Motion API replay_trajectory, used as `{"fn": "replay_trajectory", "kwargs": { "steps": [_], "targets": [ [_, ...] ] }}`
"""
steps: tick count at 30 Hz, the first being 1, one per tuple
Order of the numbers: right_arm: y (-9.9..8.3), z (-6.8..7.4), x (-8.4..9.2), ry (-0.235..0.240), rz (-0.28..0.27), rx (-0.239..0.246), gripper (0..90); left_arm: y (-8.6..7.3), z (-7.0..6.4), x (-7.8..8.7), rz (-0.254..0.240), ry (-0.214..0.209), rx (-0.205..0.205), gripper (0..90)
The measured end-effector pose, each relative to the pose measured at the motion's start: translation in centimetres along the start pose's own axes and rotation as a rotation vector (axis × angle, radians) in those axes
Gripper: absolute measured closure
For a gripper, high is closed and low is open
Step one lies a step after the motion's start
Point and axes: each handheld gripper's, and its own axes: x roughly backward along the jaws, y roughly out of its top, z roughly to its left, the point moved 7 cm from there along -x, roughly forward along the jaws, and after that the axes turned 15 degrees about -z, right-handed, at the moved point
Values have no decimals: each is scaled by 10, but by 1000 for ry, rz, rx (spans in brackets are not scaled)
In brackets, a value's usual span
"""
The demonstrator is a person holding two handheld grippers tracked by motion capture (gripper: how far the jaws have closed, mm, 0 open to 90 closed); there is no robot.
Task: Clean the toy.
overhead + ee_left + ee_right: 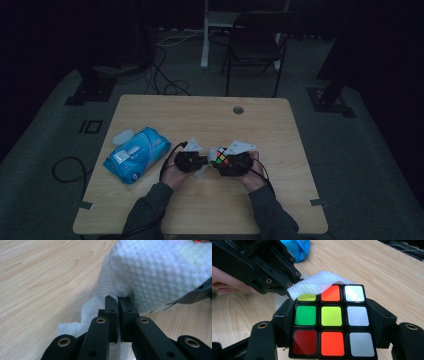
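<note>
A Rubik's cube [331, 320] with mixed colour tiles sits clamped between the jaws of my right gripper [332, 322], also seen in the high view as the cube [220, 157] near the table's middle. My left gripper [117, 310] is shut on a white textured wipe [155, 275], and the wipe [317, 285] lies draped over the cube's far top edge. In the high view the left gripper [192, 161] sits just left of the right gripper [231, 162], both held by hands.
A blue pack of wet wipes [136, 154] lies on the left part of the wooden table [260, 125]. A round cable hole [238, 110] is near the far edge. A chair [255, 42] stands beyond the table.
</note>
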Motion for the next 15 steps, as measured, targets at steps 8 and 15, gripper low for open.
{"fn": "replay_trajectory", "kwargs": {
  "steps": [8, 15],
  "targets": [
    [-3, 3, -3, 13, 13, 8, 339, 7, -2, 4, -16, 2, -5, 876],
    [-3, 4, -3, 16, 12, 8, 339, 14, -4, 7, -38, -1, -7, 877]
  ]
}}
